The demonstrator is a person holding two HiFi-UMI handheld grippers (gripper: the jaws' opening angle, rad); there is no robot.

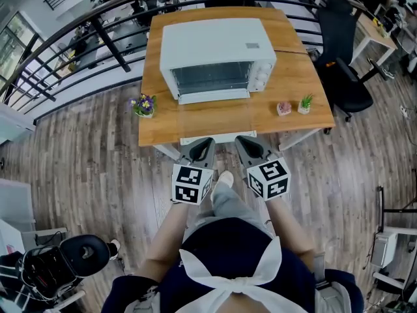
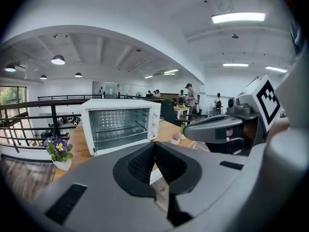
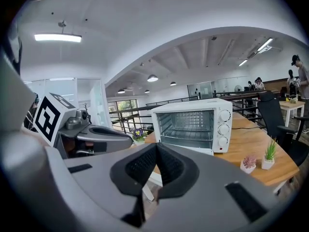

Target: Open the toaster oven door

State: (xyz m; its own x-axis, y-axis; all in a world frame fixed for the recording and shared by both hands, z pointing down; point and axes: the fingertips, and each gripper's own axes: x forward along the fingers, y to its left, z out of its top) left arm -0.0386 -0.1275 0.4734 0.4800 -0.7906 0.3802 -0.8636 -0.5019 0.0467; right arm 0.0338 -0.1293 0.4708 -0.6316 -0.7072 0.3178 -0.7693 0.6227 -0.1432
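- Treat both tools as shut and empty: left gripper [image 2: 154, 150] closed pad to pad on nothing, right gripper [image 3: 157, 150] just to its right, likewise closed on nothing.
- Spread the jaws of the working gripper before moving in; closed like this, no way to take a handle.
- Find the toaster oven [image 1: 215, 44] straight ahead of both tips and well apart from them, on the wooden table [image 1: 293, 113], its front face [image 1: 212, 78] turned toward the tools.
- Settle the door's state first: cannot tell from here whether shut or already folded down toward the tools. Expect little help from the views, only rack wires behind the front and a white strip [image 1: 214, 97] along its lower edge.
- If shut, go for the upper edge of the front, grip squarely, then pull toward the tools and down in an arc about the lower hinge, not straight back.
- Probably worth bracing the white casing with the other gripper, to stop the oven sliding.
- Stay left of the knobs [image 1: 260, 77] at the front's far right, and clear of the potted violet [image 1: 144, 104] ahead-left and the small potted plants [image 1: 284, 108] ahead-right.
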